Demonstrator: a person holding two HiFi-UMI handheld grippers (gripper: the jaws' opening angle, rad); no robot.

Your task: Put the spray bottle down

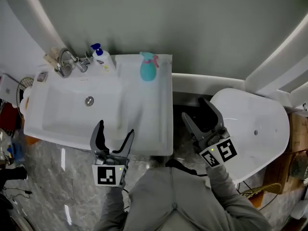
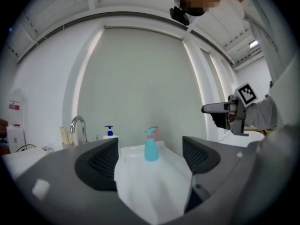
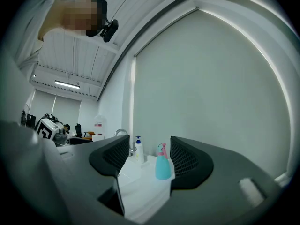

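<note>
Two grippers were in play, both empty. The left gripper (image 1: 115, 129) hung at the lower centre of the head view with its jaws spread wide, nothing between them. The right gripper (image 1: 196, 109) sat right of centre, jaws likewise apart and bare. One spray bottle (image 1: 148, 67), teal with a pink trigger, stood upright at the back right corner of the sink (image 1: 149, 124), well clear of both grippers. One white pump bottle (image 1: 102, 57) stood left of it, beside the single chrome faucet (image 1: 67, 61) at the upper left. One drain (image 1: 89, 100) showed in the basin. The white sink top ran across the frame's middle. A white tub (image 1: 260, 124) lay at the right. Grey marbled floor (image 1: 57, 177) lay below, and a plain grey-green wall (image 1: 183, 23) rose behind.
</note>
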